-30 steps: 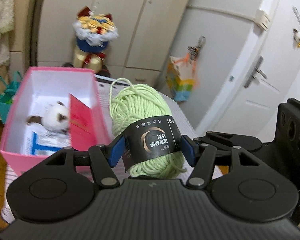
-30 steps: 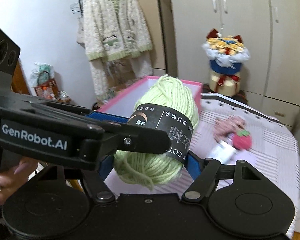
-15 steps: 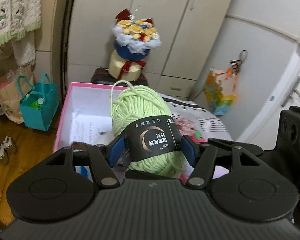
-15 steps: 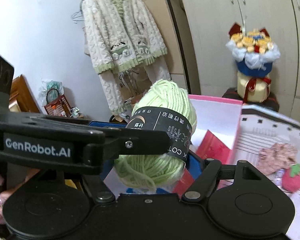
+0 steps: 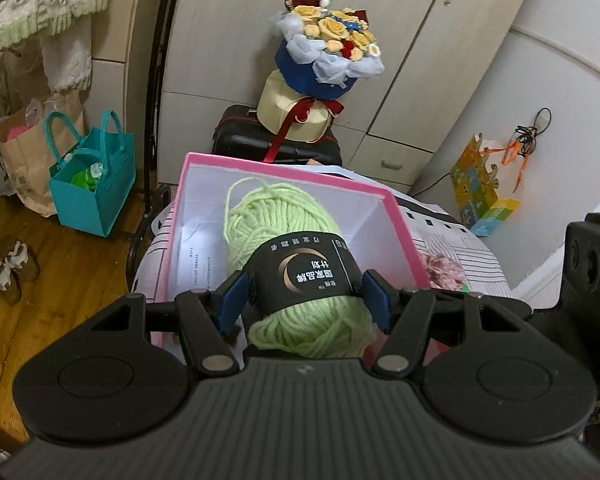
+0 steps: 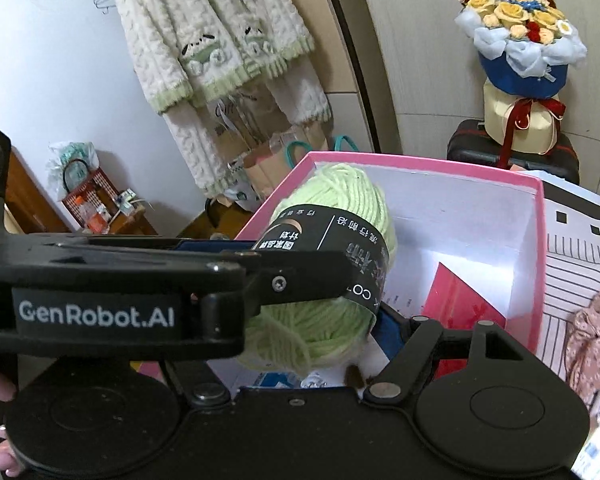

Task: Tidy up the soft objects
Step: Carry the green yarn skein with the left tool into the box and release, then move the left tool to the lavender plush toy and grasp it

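Landmark: pink box [image 5: 396,216], lid off, white inside.
Yarn: green skein [image 5: 300,280] above the box's open interior.
Left gripper [image 5: 306,300]: blue pads clamp the skein's black label.
Right gripper [image 6: 316,320]: cannot tell whether it presses the skein.
Beside box: floral fabric [image 6: 592,340].

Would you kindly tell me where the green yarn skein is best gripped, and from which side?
Grip the green yarn skein across its black paper band, fingers on opposite sides, approaching from one end. The band is likely the firmer waist; the loose loops beyond it would probably squash or snag. The left gripper holds it so.
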Motion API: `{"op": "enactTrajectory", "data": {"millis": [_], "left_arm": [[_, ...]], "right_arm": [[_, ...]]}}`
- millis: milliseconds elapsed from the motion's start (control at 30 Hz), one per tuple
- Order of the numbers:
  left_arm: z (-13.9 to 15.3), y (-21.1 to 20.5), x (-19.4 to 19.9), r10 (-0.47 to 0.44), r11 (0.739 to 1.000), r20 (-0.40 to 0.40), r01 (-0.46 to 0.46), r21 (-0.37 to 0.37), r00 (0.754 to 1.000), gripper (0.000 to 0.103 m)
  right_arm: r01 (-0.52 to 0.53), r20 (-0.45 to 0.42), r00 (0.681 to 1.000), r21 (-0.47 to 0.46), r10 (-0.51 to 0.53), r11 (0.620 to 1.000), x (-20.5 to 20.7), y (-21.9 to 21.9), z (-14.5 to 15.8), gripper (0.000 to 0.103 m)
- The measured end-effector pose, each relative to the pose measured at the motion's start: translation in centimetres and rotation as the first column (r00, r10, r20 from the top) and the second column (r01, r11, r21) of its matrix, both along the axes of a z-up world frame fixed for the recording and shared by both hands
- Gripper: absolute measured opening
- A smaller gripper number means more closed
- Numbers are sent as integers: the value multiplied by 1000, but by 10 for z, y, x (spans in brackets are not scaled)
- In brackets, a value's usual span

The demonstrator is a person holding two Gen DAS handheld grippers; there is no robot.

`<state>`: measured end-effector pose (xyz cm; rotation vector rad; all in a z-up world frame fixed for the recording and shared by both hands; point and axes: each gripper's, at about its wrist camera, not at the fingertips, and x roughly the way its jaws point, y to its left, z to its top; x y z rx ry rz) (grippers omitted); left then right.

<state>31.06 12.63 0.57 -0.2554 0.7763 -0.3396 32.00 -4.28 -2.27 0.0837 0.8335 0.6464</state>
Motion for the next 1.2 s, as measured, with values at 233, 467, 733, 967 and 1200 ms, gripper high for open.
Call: {"op": "enactTrajectory", "data": {"millis": [233, 467, 733, 967, 1200], "left_arm": [[-9, 4, 8, 28, 999, -5, -28, 15, 1000, 61], [-9, 0, -15, 92, 996, -20, -92, 13, 996, 66], [13, -2, -66, 88, 996, 63, -90, 28, 994, 66], [41, -12, -114, 27, 995, 155, -42, 92, 987, 67], [65, -28, -155, -46, 985, 222, 7, 171, 974, 70]], "right_arm": [[25, -12, 1000, -53, -26, 998, 6, 12, -6, 80], [12, 86, 996, -74, -6, 997, -22, -1, 12, 83], [-9, 178, 983, -144, 35, 990, -69, -17, 32, 83], [12, 233, 972, -165, 27, 986, -103, -34, 51, 83], [46, 276, 961, -197, 10, 979, -138, -51, 68, 84]]}}
